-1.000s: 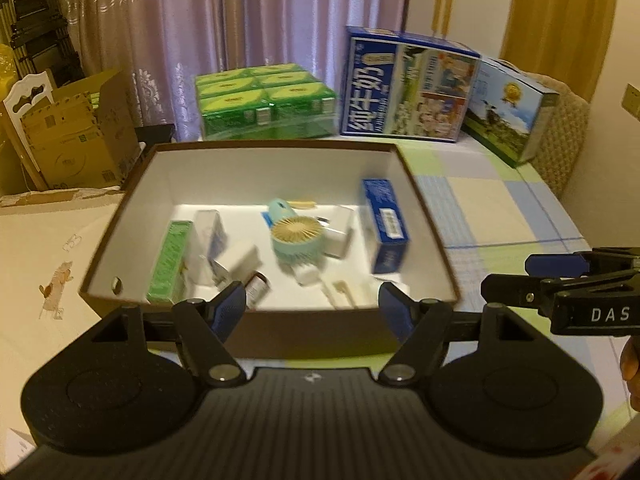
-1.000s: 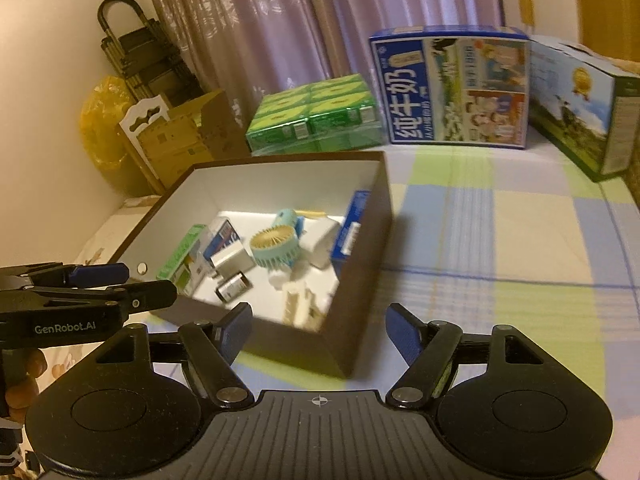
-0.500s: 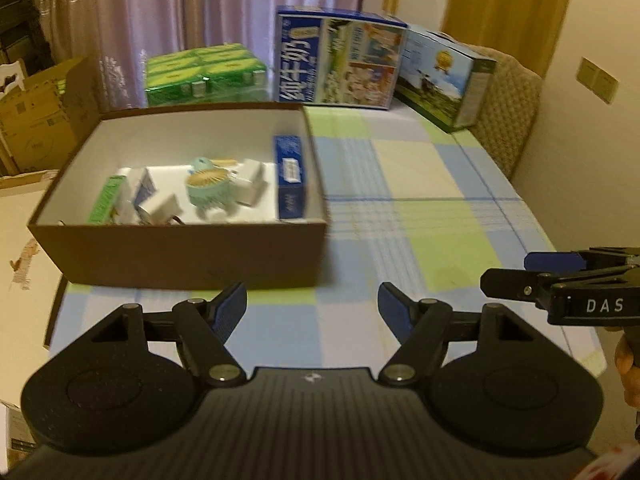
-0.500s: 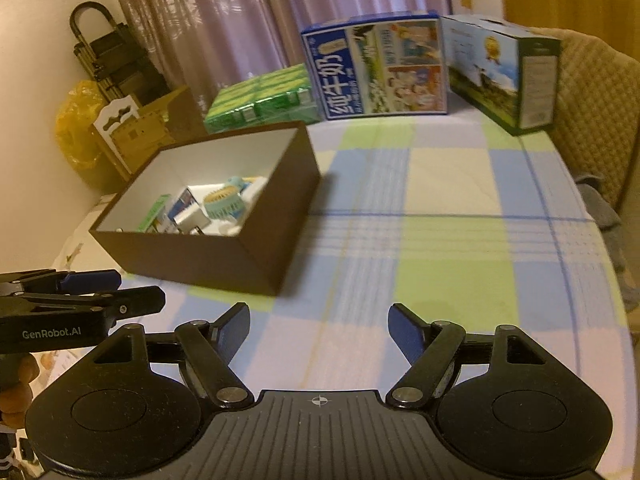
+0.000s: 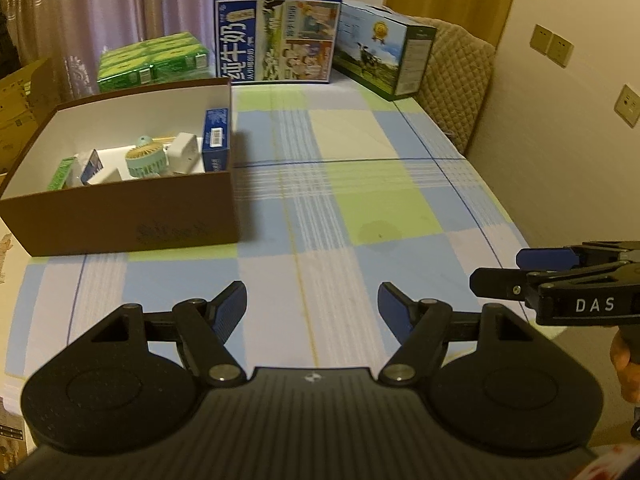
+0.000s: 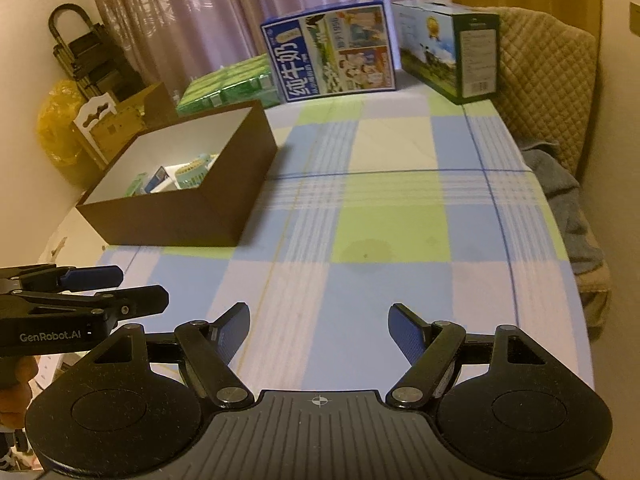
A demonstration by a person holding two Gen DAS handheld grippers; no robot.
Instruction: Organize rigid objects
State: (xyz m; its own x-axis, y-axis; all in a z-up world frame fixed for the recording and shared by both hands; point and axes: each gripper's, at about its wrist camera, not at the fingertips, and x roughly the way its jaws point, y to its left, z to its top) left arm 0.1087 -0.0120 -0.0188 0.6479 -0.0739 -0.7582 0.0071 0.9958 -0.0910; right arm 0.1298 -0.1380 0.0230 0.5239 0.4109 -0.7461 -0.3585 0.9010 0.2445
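While brown box (image 5: 120, 216) holds clutter, milk cartons (image 5: 276, 36) stand behind.

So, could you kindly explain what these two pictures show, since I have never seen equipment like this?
There is no robot here: a person holds a black two-finger gripper in each hand, each carrying a wide-angle camera that looks along its fingers. One picture comes from the left gripper, the other from the right gripper; each also glimpses its partner at the edge. Both are open and hold nothing. Below lies a blue, green and white checked tablecloth. On it stands an open brown cardboard box containing a mint-green handheld fan, a narrow blue carton and other small packages. Behind it stand a large blue milk carton and green packs.
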